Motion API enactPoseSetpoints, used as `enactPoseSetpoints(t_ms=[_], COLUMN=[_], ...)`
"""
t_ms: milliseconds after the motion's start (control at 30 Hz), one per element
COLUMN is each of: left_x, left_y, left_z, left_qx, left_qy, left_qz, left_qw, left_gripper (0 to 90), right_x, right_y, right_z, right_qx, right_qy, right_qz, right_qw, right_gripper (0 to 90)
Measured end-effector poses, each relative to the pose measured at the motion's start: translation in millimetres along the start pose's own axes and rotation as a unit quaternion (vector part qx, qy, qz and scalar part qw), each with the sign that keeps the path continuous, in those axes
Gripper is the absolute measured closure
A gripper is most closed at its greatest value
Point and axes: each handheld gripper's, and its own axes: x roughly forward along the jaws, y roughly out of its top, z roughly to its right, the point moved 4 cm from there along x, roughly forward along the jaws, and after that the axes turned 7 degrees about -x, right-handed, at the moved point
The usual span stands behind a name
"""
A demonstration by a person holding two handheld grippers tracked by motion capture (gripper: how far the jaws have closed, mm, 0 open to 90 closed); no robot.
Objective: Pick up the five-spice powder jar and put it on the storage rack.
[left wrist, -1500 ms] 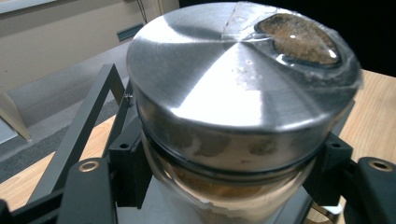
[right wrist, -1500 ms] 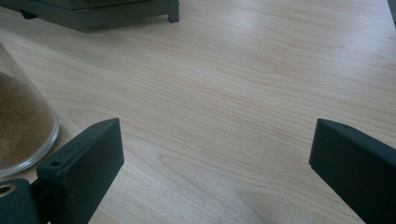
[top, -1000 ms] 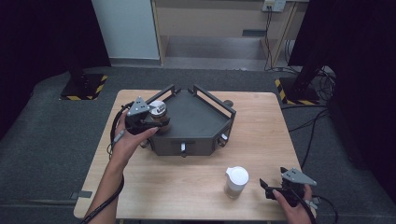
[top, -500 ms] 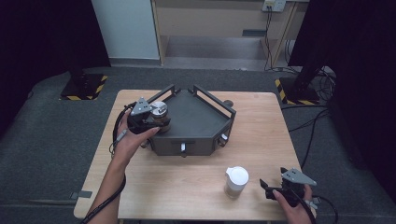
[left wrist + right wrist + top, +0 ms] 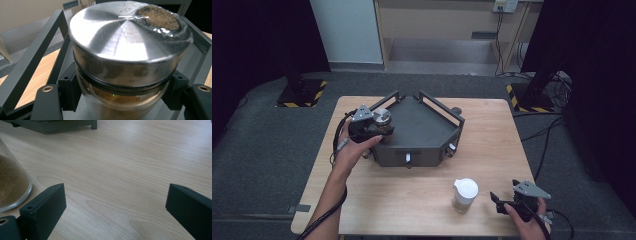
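Left tool (image 5: 371, 126) pinching jar (image 5: 125, 65) below its metal lid, over left corner of tray (image 5: 422, 131). Keep jar upright, clear the rail, lower slowly, let go once it's seated. Right tool (image 5: 507, 204) spread, idle on table (image 5: 412, 200) beside white-lidded jar (image 5: 464, 195)

jar (image 5: 125, 62) base cut off; contents unidentifiable

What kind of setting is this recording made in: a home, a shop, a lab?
Most likely a lab or recording studio, not a home: a lone wooden table on grey carpet, black curtains at both sides, stand bases marked with hazard stripes, and cables running to a wall socket.
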Motion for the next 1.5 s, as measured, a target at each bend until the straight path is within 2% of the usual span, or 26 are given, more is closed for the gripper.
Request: enactPoseSetpoints(t_ms=[567, 733, 800, 833, 933, 1200, 1300, 1500], left_x=[-0.4, -2.3, -2.3, -3.1, -5.4, -12.1, -17.0, -24.9], left_y=[2.3, 1.8, 2.2, 1.9, 0.4, -1.9, -4.9, -7.0], left_z=[0.0, -1.4, -2.0, -1.7, -2.8, -0.6, 0.0, 1.6], left_qx=[-0.001, -0.011, -0.021, -0.02, -0.023, -0.024, -0.029, -0.034], left_qy=[0.001, 0.001, 0.002, 0.004, -0.004, 0.0, -0.001, 0.01], left_qz=[-0.007, -0.005, -0.008, -0.007, -0.001, 0.0, 0.009, 0.012], left_qw=[1.0, 0.9999, 0.9997, 0.9998, 0.9997, 0.9997, 0.9995, 0.9993], left_gripper=[29.8, 20.8, 12.3, 11.3, 9.8, 5.7, 5.2, 3.7], right_x=[0.5, 0.2, 0.5, 0.7, 0.8, 0.5, 0.5, 0.8], right_y=[0.3, 0.0, 0.3, 0.3, 0.4, 0.9, 0.9, 1.3], right_z=[-1.1, -0.8, -1.2, -1.3, -1.6, -2.3, -2.5, -3.4], right_qx=[-0.001, 0.0, -0.001, -0.002, -0.003, -0.002, -0.002, -0.004], right_qy=[0.002, 0.001, 0.003, 0.003, 0.003, 0.004, 0.004, 0.006], right_qz=[-0.001, 0.001, 0.0, 0.0, 0.001, 0.001, 0.002, 0.003], right_qw=[1.0, 1.0, 1.0, 1.0, 1.0, 1.0, 1.0, 1.0], right_gripper=[3.7, 3.6, 3.7, 3.7, 3.6, 3.6, 3.6, 3.6])
